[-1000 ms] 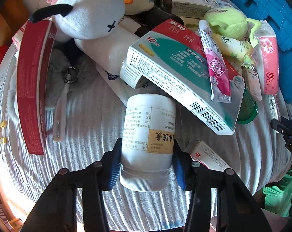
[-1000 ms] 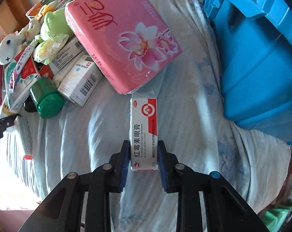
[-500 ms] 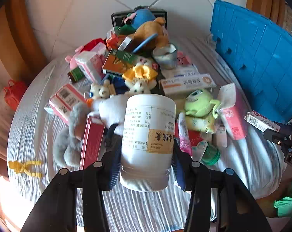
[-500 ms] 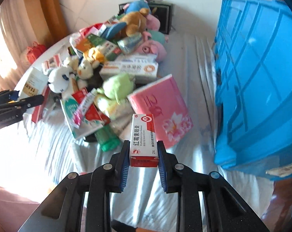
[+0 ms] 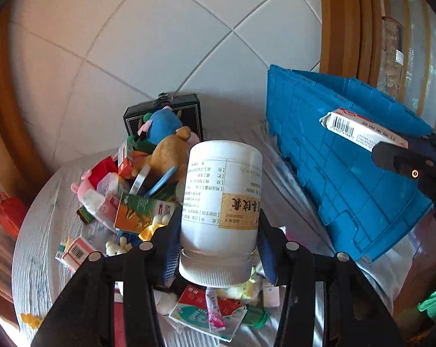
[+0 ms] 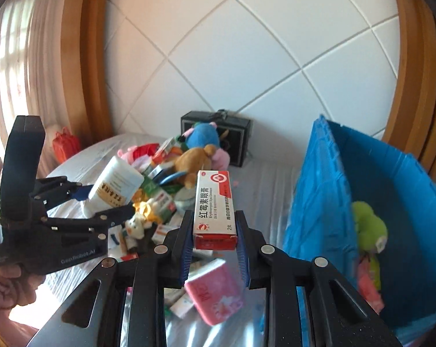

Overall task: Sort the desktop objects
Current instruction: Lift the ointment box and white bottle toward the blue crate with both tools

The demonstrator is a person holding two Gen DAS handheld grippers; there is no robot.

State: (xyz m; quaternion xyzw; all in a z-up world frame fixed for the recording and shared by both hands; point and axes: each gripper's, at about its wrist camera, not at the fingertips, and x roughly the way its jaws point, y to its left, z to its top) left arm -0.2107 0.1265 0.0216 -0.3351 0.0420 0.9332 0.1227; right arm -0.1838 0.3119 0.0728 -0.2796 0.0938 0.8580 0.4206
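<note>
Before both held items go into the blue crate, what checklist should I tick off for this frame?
1. Left gripper shut on the white medicine bottle: ok.
2. Right gripper shut on the ointment box: ok.
3. Both items lifted above the table pile: ok.
4. Blue crate open, with room beside the green plush toy: ok.
5. Bottle cap tight: cannot tell.
6. Either item over the crate opening: not ok.
</note>
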